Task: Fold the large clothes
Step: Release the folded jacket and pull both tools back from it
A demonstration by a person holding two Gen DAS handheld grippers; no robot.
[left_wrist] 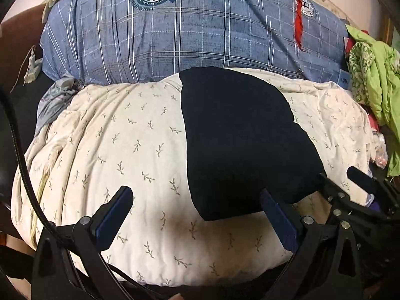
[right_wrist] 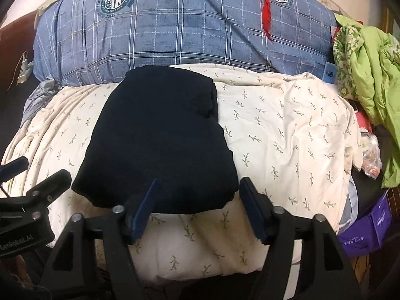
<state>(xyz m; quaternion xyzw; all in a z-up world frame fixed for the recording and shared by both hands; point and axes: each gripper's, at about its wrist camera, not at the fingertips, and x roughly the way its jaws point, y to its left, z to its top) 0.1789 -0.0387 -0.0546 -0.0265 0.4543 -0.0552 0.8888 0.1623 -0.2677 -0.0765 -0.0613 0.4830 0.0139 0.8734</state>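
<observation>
A dark navy garment (left_wrist: 240,140) lies folded into a compact stack on a cream quilt with a leaf print (left_wrist: 125,150). It also shows in the right wrist view (right_wrist: 160,140). My left gripper (left_wrist: 197,197) is open and empty, over the quilt at the garment's near left edge. My right gripper (right_wrist: 198,190) is open and empty, its jaws just short of the garment's near edge. The right gripper's fingers (left_wrist: 360,177) show at the right of the left wrist view.
A blue plaid duvet (left_wrist: 190,32) is rolled behind the quilt, with a red strip (left_wrist: 297,22) across it. Green clothes (right_wrist: 370,75) are piled at the right. A purple box (right_wrist: 367,227) and a plastic bag (right_wrist: 372,160) sit beside the quilt's right edge.
</observation>
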